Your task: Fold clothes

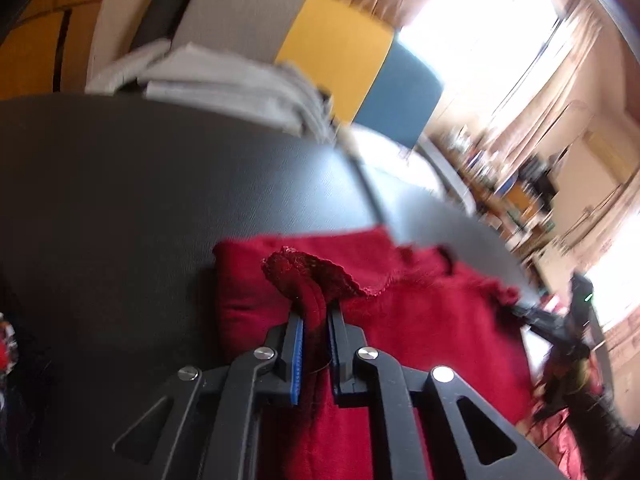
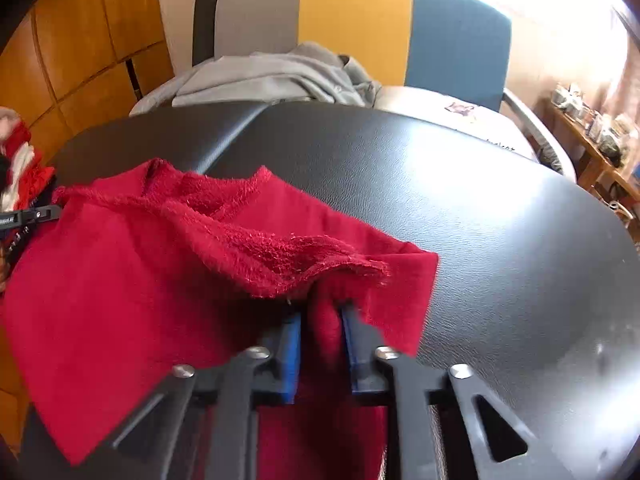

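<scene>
Your left gripper (image 1: 314, 320) and right gripper (image 2: 320, 316) each pinch the red garment (image 2: 120, 280); only the right view shows the grey clothing (image 2: 272, 76) sharply beyond the desk (image 2: 480, 200).

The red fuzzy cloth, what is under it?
The red fuzzy cloth lies on a black leather-look table, which shows all around it. Whether anything else hides beneath cannot be seen; the cloth covers that patch.
</scene>
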`<move>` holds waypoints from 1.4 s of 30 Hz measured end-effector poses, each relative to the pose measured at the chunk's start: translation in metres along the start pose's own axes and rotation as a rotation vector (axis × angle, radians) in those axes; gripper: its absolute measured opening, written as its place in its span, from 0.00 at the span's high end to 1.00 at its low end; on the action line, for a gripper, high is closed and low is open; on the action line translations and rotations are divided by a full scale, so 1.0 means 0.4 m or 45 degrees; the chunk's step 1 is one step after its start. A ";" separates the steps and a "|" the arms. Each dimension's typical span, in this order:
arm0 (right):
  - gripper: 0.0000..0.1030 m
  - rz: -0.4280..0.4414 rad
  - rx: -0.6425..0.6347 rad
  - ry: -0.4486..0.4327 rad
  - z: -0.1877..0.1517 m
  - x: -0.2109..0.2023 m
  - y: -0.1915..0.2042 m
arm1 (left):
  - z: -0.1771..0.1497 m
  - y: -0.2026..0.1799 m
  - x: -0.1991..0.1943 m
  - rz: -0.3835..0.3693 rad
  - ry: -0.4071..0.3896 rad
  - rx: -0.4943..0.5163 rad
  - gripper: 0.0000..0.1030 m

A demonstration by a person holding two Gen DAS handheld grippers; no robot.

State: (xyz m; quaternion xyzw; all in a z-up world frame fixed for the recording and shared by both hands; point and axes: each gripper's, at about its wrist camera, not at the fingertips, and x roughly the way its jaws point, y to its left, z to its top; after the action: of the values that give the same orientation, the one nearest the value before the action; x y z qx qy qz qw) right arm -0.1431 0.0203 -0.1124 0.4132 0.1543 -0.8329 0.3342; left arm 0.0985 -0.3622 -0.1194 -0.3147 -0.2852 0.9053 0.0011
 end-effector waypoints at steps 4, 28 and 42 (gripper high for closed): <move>0.89 0.044 -0.003 -0.100 -0.001 -0.094 0.019 | 0.010 -0.036 -0.044 -0.027 -0.081 0.021 0.91; 0.80 0.047 0.288 -0.072 0.039 0.123 -0.031 | -0.015 0.138 0.217 0.215 0.043 -0.310 0.89; 0.23 0.418 0.367 -0.184 -0.090 -0.135 -0.089 | -0.024 -0.039 -0.011 0.425 -0.167 -0.092 0.59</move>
State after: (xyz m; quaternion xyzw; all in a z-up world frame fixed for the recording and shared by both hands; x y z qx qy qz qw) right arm -0.1229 0.0888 -0.0923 0.4156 -0.0598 -0.8081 0.4131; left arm 0.1046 -0.3448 -0.1150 -0.2976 -0.2607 0.9008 -0.1791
